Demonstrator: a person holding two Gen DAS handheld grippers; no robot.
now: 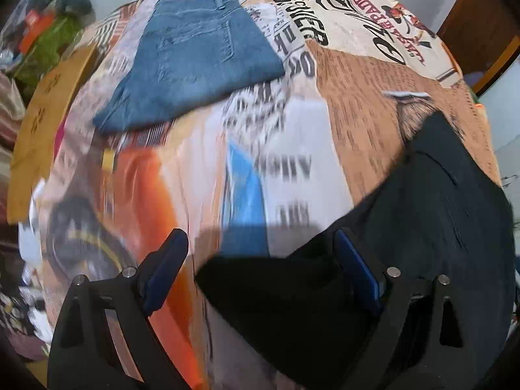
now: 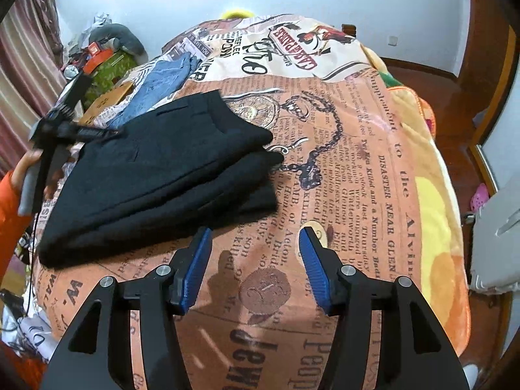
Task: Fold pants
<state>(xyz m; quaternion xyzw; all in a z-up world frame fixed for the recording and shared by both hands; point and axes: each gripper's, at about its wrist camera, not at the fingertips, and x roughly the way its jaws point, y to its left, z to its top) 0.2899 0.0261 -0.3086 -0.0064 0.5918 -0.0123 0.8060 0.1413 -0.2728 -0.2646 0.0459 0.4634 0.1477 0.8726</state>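
Black pants (image 2: 162, 169) lie folded into a thick stack on the newspaper-print bed cover (image 2: 341, 149). My right gripper (image 2: 255, 260) hovers open just in front of the stack's near edge, with only the cover between its blue pads. In the blurred left wrist view my left gripper (image 1: 261, 260) is wide open over the pants' edge (image 1: 276, 295). Black cloth lies below and between its fingers, and the pads do not press on it. In the right wrist view the left gripper (image 2: 81, 120) is at the stack's far left side, held by a hand in an orange sleeve (image 2: 13, 208).
Folded blue jeans (image 1: 195, 65) lie further back on the cover (image 1: 373, 104). A cardboard box (image 1: 42, 123) and a heap of clutter (image 2: 107, 55) stand off the bed's left side. Wooden floor (image 2: 455, 104) and a pale plastic piece (image 2: 497, 243) are to the right.
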